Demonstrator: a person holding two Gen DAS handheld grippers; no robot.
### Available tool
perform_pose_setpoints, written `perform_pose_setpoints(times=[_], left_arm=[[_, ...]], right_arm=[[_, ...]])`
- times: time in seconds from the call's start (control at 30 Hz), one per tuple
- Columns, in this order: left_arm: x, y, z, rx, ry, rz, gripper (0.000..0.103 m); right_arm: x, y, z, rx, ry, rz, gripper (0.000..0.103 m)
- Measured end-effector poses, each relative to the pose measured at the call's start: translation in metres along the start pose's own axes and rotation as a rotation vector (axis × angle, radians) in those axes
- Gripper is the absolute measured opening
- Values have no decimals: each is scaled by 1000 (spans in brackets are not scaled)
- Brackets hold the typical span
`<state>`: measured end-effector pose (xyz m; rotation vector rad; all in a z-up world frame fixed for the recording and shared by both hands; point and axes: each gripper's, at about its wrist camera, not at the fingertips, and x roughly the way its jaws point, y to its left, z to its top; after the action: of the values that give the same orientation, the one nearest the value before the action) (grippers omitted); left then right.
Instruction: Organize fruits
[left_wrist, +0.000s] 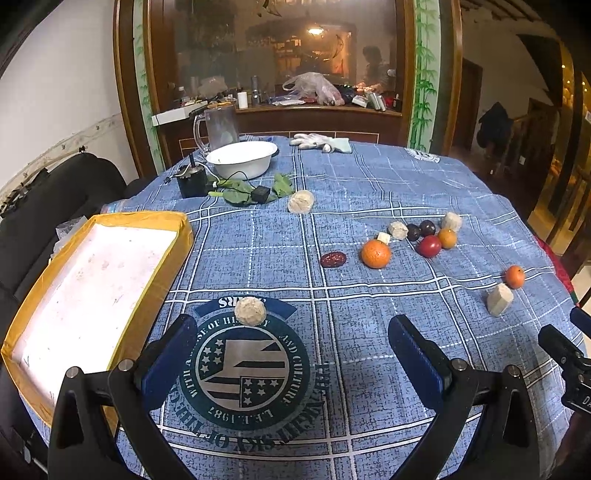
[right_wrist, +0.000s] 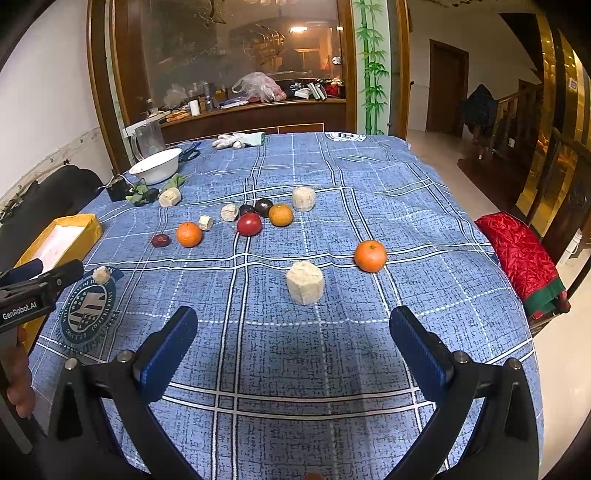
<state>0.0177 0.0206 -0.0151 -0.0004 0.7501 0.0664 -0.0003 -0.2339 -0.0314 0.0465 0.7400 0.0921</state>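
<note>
Blue checked cloth covers the table (right_wrist: 369, 192); fruits (right_wrist: 249, 223) lie scattered mid-frame, none yet in the yellow box (left_wrist: 110, 218) at left. Both my left gripper (left_wrist: 291, 354) and right gripper (right_wrist: 293, 347) gape empty; everything remains.

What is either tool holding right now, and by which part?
Nothing. The left tool and the right tool are both open over the tablecloth, with nothing between their fingers.

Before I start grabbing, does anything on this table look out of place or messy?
Yes. The fruit lies scattered loose on the blue tablecloth while the yellow box holds none. A limp green leafy sprig lies tangled with a black cable beside the white bowl. Nothing looks spilled.
</note>
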Motion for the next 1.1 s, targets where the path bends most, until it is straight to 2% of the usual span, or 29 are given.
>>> perform_pose_setpoints(times=[0.63, 0.7, 0.77, 0.9, 1.1], left_arm=[[0, 6, 2, -4, 16, 10, 102], [0, 8, 1, -6, 16, 15, 102], [2, 10, 1, -9, 20, 17, 102], [8, 11, 3, -4, 32, 18, 102], [19, 8, 9, 26, 45, 20, 102]], right_arm=[[0, 4, 0, -7, 9, 5, 102], [2, 3, 0, -4, 18, 10, 98], [8, 2, 2, -5, 32, 10, 87], [30, 4, 8, -31, 75, 5, 82], [74, -3, 20, -13, 163, -24, 66]])
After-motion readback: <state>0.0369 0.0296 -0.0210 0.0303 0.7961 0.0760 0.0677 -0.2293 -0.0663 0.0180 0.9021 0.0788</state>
